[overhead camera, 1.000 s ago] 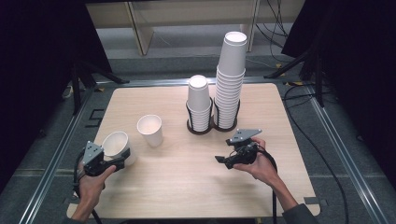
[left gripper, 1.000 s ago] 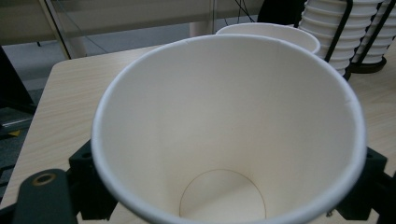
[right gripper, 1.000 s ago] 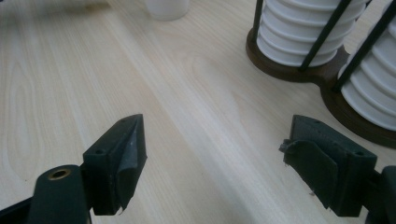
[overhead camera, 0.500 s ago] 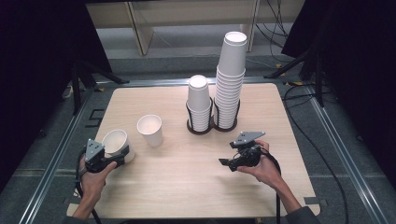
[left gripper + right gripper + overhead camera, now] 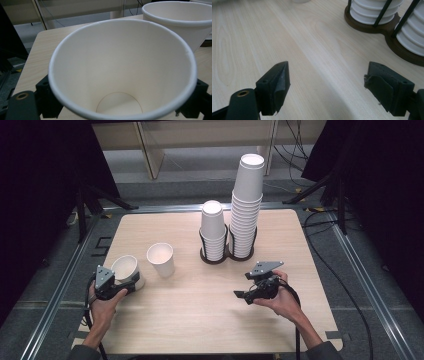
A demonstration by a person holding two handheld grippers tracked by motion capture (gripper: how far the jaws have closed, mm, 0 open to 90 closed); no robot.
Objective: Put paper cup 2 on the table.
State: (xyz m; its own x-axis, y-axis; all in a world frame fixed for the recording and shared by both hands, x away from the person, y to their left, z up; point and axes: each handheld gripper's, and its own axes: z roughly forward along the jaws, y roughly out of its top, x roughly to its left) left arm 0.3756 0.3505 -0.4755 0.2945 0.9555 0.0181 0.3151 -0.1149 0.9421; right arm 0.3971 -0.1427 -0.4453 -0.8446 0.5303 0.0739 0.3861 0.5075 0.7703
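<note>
At the bench's [image 5: 210, 310] near left, the left gripper [image 5: 131, 284] clasped a paper cup [image 5: 125, 269] (mouth up); the right gripper [image 5: 242, 295] gaped wide, empty.

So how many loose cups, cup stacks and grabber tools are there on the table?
Loose paper cups: 2, the held cup between the left gripper fingers and the standing cup.
Cup stacks in the holder: 2, the short stack and the tall stack.
Grippers: 2, with the right gripper.
Total: 6.
</note>
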